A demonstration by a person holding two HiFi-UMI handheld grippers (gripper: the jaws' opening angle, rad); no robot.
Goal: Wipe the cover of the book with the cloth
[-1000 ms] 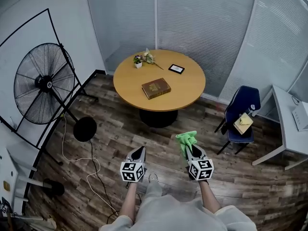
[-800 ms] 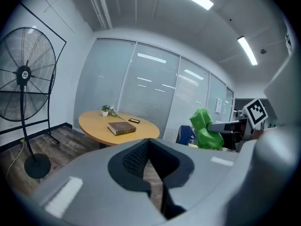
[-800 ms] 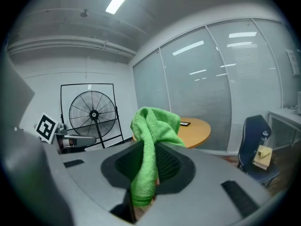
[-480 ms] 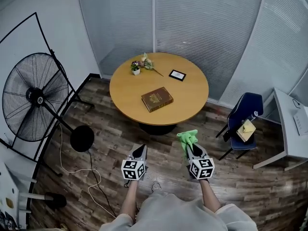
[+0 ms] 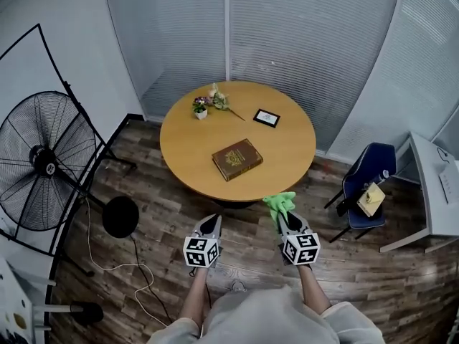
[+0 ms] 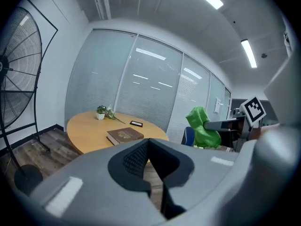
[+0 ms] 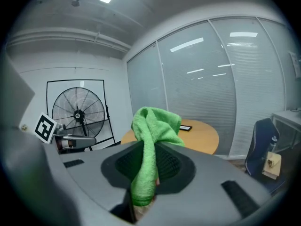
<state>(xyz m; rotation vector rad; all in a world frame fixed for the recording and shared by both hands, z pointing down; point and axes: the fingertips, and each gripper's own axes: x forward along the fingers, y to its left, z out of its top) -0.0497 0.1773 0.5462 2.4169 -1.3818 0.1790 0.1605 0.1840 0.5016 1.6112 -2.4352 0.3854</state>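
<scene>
**Head view.** The person stands on the wood floor, a little back from a round wooden table (image 5: 179, 156). The brown hardcover book (image 5: 237, 159) lies flat near the table's middle with its cover up, so it is ready for wiping but well apart from both grippers. The right gripper (image 5: 285, 221) points toward the table with a green cloth (image 5: 280, 205) bunched at its tip. Carried this way, the cloth arrives first. The left gripper (image 5: 212, 221) is beside it, and I judge it is kept free to steady the book. A small potted plant (image 5: 200, 109) and a dark framed card (image 5: 267, 117) sit at the far side, clear of the book. A large floor fan (image 5: 43, 165) stands to the left and a blue chair (image 5: 364, 185) to the right.

**Left gripper view.** The jaws meet with nothing between them. Beyond them the book (image 6: 124, 135) rests on the table, and the cloth (image 6: 202, 126) hangs at the right.

**Right gripper view.** The jaws are clamped on a fold of the cloth (image 7: 153, 126), which rises above them in a loose tuft. This leaves plenty of free fabric to press on the cover.

**Writing.** The cover carries a gilt ornament, too small to read. The marker cubes show only black-and-white square patterns. No brand or label is legible anywhere.
</scene>
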